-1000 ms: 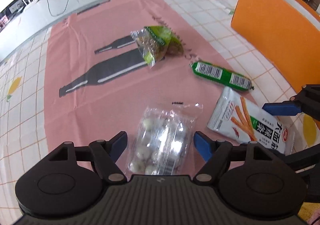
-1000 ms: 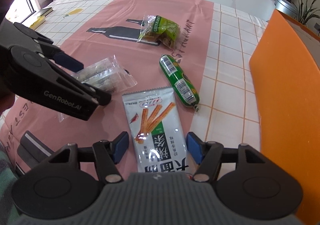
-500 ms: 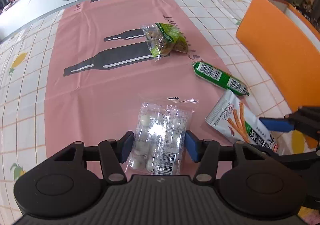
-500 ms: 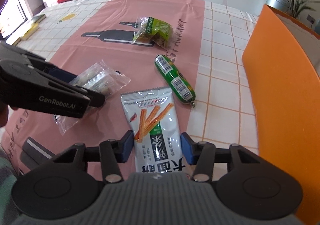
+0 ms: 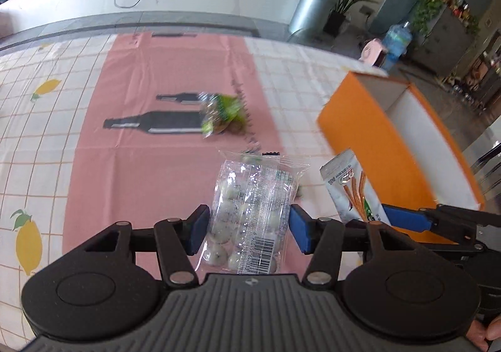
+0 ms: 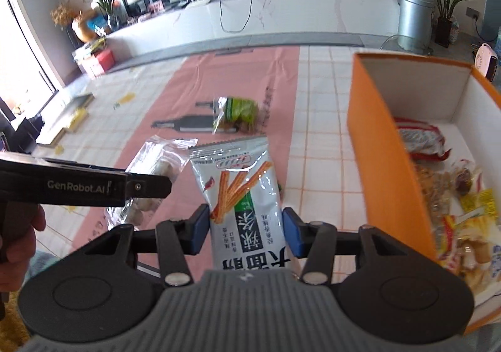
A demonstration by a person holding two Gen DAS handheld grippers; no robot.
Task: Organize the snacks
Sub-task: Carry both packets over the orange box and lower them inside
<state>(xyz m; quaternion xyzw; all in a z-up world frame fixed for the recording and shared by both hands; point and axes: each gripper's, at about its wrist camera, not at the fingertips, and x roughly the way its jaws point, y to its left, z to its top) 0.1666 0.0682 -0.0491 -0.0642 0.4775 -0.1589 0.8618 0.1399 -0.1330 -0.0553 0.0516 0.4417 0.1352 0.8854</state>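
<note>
My left gripper (image 5: pixel 247 228) is shut on a clear bag of white round candies (image 5: pixel 250 201), lifted off the pink cloth. My right gripper (image 6: pixel 245 231) is shut on a white pack of orange snack sticks (image 6: pixel 242 192), also raised above the table. In the left wrist view that stick pack (image 5: pixel 350 186) and a blue fingertip (image 5: pixel 404 217) of the right gripper show at the right. In the right wrist view the candy bag (image 6: pixel 156 170) and the left gripper's black arm (image 6: pixel 78 186) sit at the left. The orange box (image 6: pixel 385 170) stands open to the right.
A green snack bag (image 6: pixel 238 114) lies on the pink cloth with bottle prints (image 5: pixel 162 139). The orange box (image 5: pixel 369 139) holds several wrapped snacks (image 6: pixel 454 201). A hand (image 6: pixel 18 245) grips the left gripper's handle. A checked tablecloth with lemons (image 5: pixel 28 242) covers the table.
Both grippers closed onto their packs, then rose with them off the table. The view tilted up, so the open box and the room beyond now show.
</note>
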